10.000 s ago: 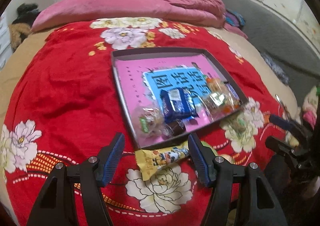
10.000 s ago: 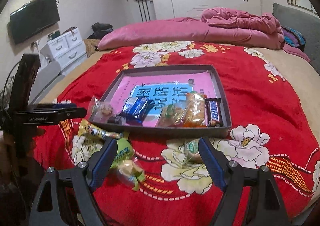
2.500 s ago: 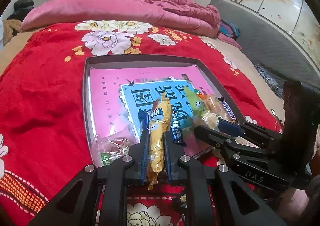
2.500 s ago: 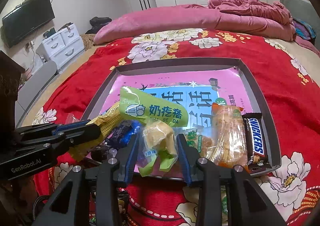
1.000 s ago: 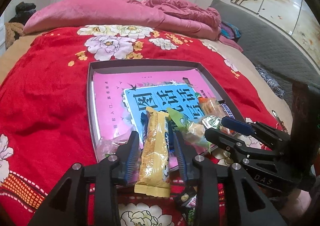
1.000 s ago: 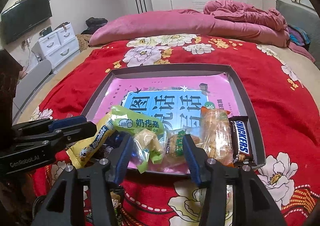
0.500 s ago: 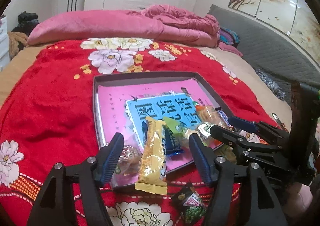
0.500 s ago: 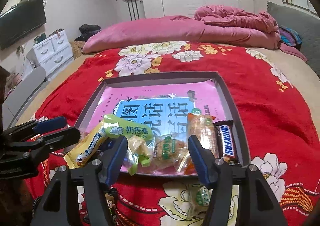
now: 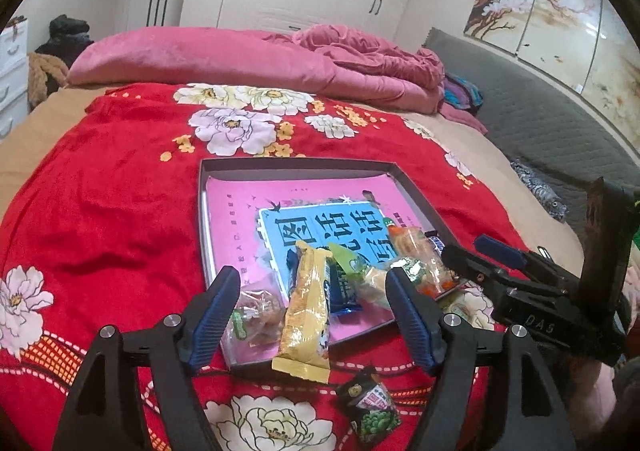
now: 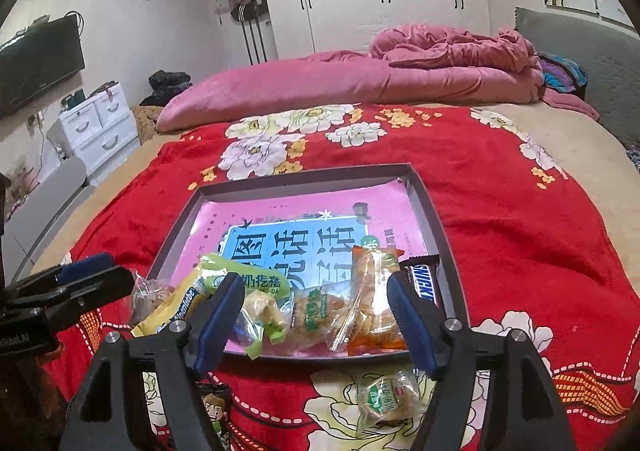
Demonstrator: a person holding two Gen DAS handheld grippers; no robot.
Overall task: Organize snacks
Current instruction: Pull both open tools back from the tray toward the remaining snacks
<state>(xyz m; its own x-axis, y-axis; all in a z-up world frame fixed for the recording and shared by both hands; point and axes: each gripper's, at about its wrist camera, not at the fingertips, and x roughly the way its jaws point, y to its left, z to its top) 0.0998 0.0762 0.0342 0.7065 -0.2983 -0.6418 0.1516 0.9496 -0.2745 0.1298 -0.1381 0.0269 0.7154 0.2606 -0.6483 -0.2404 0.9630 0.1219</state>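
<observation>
A dark tray with a pink and blue printed liner lies on the red floral blanket. My left gripper hovers over the tray's near edge with its jaws opening. The yellow snack packet lies between them untouched, its end hanging over the rim. My right gripper is also opening above the tray. The green packet lies free below it beside clear-wrapped pastries, an orange packet and a Snickers bar. Each gripper shows at the edge of the other's view.
Loose on the blanket in front of the tray are a dark pea packet, a clear-wrapped round pastry and a cartoon packet. Pink bedding lies behind, white drawers to the left, a grey headboard to the right.
Both grippers opened wide and drew back and up from the tray. The yellow packet and the green packet were let go and now lie among the snacks in the tray.
</observation>
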